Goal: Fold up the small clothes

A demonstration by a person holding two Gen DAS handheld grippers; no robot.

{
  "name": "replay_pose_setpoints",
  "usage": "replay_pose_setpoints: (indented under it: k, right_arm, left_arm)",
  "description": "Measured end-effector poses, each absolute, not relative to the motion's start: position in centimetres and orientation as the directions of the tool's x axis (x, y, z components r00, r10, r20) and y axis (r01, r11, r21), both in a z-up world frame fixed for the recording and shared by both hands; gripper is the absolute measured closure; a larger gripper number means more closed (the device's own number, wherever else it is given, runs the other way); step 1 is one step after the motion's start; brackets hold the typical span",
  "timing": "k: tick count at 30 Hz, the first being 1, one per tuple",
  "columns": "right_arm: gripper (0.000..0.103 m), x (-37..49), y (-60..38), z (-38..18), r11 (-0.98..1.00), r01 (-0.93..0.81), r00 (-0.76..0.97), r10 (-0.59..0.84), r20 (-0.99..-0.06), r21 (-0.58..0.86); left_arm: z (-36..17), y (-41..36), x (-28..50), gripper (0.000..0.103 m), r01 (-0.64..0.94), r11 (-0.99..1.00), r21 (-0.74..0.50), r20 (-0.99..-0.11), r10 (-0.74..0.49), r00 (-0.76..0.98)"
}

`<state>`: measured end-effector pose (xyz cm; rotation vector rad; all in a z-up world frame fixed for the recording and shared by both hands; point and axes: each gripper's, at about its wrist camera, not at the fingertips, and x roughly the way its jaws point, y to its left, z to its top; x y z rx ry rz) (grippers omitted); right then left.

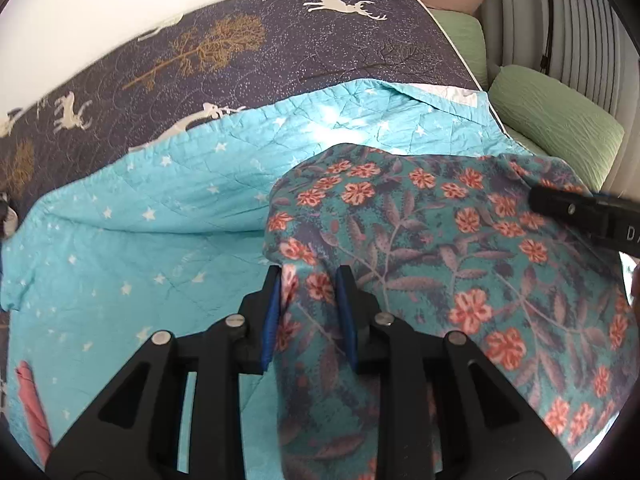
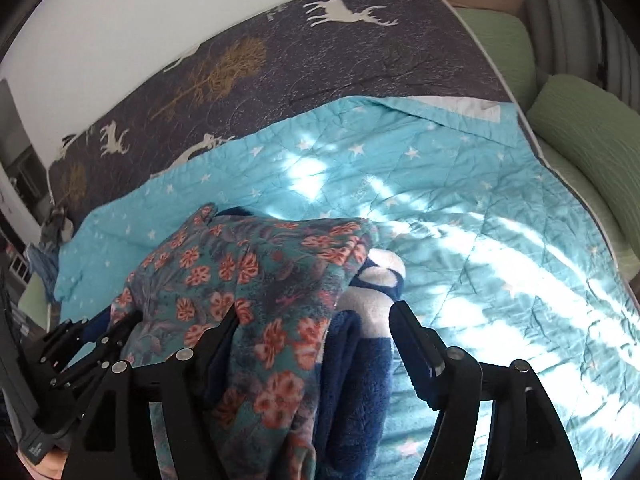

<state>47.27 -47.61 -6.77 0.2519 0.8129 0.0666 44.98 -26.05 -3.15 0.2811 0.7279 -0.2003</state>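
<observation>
The floral garment (image 1: 460, 240), a teal fleece piece with orange flowers, lies heaped on the turquoise star quilt (image 1: 132, 248) that covers the near part of the bed; in the left wrist view it fills the field from centre out to four o'clock, and in the right wrist view it sits from centre toward seven o'clock. The left gripper (image 1: 308, 284) has its jaws narrowly parted with a ridge of the floral cloth between the blue pads; the cloth seems to fill the gap, so I judge it lightly pinched rather than free. The right gripper (image 2: 316, 316) has its jaws standing wide, the floral cloth and a dark blue fleece layer (image 2: 356, 368) hanging between them but pressed by neither finger, so nothing is held there. As for progress, the garment looks doubled over on itself, with a white and blue patch (image 2: 380, 276) showing at its two o'clock edge, but the outline is lumpy and uneven; I would say a fold has been laid and smoothing or a further fold is left. A pink item (image 1: 34, 412) lies at eight o'clock in the left view, perhaps another piece waiting. No basket, box or other container shows in either view, so nothing can be said of contents.
</observation>
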Motion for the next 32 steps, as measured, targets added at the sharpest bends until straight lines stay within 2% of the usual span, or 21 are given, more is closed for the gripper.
replay_pose_setpoints:
  k: [2, 4, 6, 9, 11, 14, 18, 24, 32]
  right_arm:
    - [0.031, 46.5, -47.2, -5.0, 0.986, 0.08, 0.721, 0.044, -0.691, 0.146]
    - [0.031, 44.4, -46.6, -3.0, 0.993, 0.116, 0.757, -0.064, -0.65, 0.037]
    - [0.031, 42.0, -46.2, -1.3, 0.99, 0.135, 0.785, -0.127, -0.607, -0.031]
    - [0.029, 37.0, -46.0, 1.2, 0.995, 0.098, 0.82, -0.077, -0.568, 0.006]
    - [0.029, 33.4, -45.8, 2.4, 0.996, 0.07, 0.824, -0.026, -0.566, 0.055]
    - [0.029, 28.2, -45.3, 3.3, 0.992, 0.028, 0.816, 0.05, -0.576, 0.127]
    - [0.029, 21.9, -43.9, 4.0, 0.986, 0.029, 0.805, 0.075, -0.589, 0.166]
    - [0.028, 13.9, -42.1, 3.8, 0.984, 0.12, 0.794, -0.014, -0.607, 0.134]
    - [0.027, 8.2, -39.5, 3.0, 0.985, 0.124, 0.792, -0.023, -0.61, 0.124]
  left_arm:
    - [-2.3, -26.2, 44.1, 0.07, 0.28, 0.936, 0.212, -0.667, -0.071, 0.742]
    - [-1.2, -26.0, 42.7, 0.065, 0.306, 0.933, 0.19, -0.665, -0.107, 0.739]
    - [0.0, -25.5, 40.9, 0.054, 0.31, 0.939, 0.15, -0.658, -0.14, 0.74]
    - [1.9, -25.1, 37.0, 0.044, 0.308, 0.944, 0.116, -0.63, -0.17, 0.758]
    - [3.0, -24.9, 33.9, 0.042, 0.318, 0.944, 0.091, -0.621, -0.196, 0.759]
    - [4.7, -24.1, 29.4, 0.032, 0.33, 0.942, 0.059, -0.6, -0.231, 0.766]
    - [5.9, -23.1, 23.6, 0.031, 0.335, 0.94, 0.07, -0.586, -0.233, 0.776]
    - [5.9, -20.8, 15.6, 0.028, 0.336, 0.935, 0.11, -0.559, -0.221, 0.799]
    - [6.3, -18.5, 9.4, 0.027, 0.322, 0.943, 0.081, -0.555, -0.226, 0.801]
